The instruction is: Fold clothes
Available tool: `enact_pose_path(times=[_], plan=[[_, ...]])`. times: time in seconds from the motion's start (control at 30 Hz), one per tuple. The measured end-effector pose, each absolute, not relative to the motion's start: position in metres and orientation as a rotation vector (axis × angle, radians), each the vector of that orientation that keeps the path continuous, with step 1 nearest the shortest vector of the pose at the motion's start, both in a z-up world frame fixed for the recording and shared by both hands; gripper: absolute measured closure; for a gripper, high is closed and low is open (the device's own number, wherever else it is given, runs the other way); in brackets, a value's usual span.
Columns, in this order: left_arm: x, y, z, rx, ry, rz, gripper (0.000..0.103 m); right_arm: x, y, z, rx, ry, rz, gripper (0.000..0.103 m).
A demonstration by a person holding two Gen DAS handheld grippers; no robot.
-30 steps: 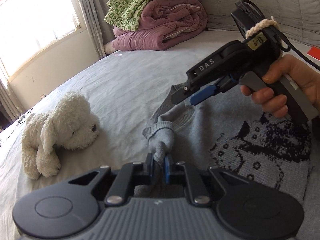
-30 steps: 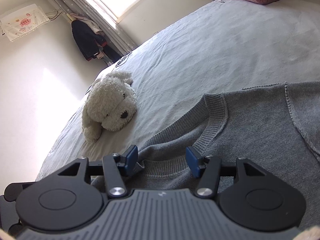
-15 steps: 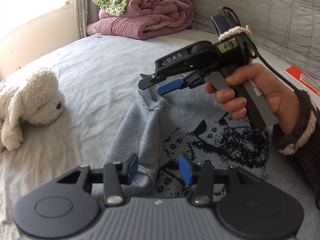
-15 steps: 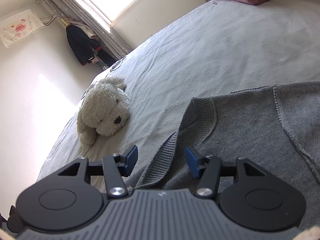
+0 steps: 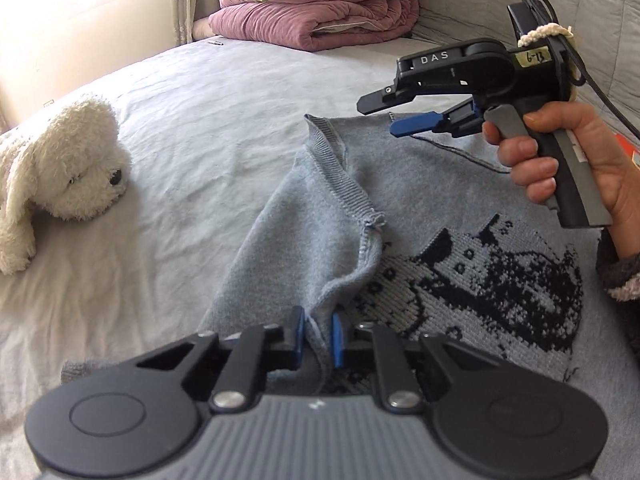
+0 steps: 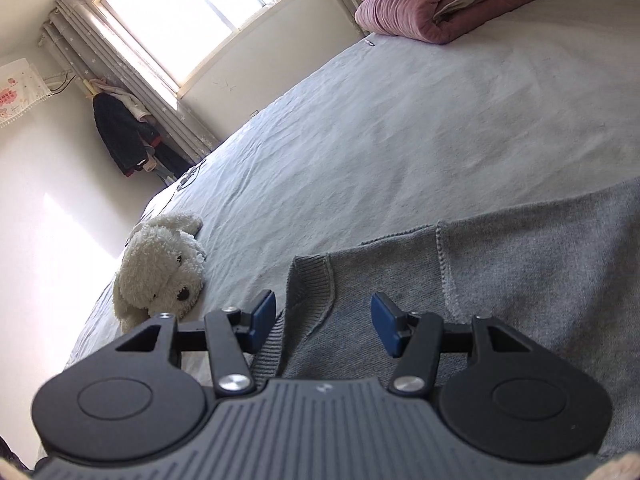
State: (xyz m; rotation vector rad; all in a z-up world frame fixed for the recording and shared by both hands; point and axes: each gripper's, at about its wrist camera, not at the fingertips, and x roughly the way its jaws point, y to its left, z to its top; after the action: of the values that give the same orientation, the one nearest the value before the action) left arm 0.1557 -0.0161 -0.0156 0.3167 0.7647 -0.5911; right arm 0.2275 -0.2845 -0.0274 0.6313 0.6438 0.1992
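Observation:
A grey knit sweater with a dark woven picture on its chest lies on the bed, one side folded over the front. My left gripper has its jaws closing, and a raised fold of the sweater's edge is pinched between the blue pads. A hand holds my right gripper a little above the sweater's far side, near the ribbed collar. In the right wrist view, this right gripper stands open over the collar of the sweater, with nothing pressed between its pads.
A white plush dog lies on the grey bedsheet left of the sweater. A folded purple quilt with green patterned cloth on it sits at the bed's far end. Dark clothes hang by the window.
My left gripper let go of the bunched sleeve end, opened, moved over and closed on a fold nearer the woven picture. The right gripper slid sideways above the collar, still open.

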Motion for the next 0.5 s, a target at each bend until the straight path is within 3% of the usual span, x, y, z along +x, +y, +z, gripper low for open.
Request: enact_pose_path(times=[0.27, 0.5], plan=[[0.192, 0.007, 0.005, 0.257, 0.652, -0.330, 0.093, 0.231, -0.282, -0.028, 0.599, 0.647, 0.196, 0.046], [0.247, 0.041, -0.014, 0.018, 0.745, -0.016, 0.094, 0.232, -0.283, -0.034, 0.576, 0.655, 0.167, 0.046]])
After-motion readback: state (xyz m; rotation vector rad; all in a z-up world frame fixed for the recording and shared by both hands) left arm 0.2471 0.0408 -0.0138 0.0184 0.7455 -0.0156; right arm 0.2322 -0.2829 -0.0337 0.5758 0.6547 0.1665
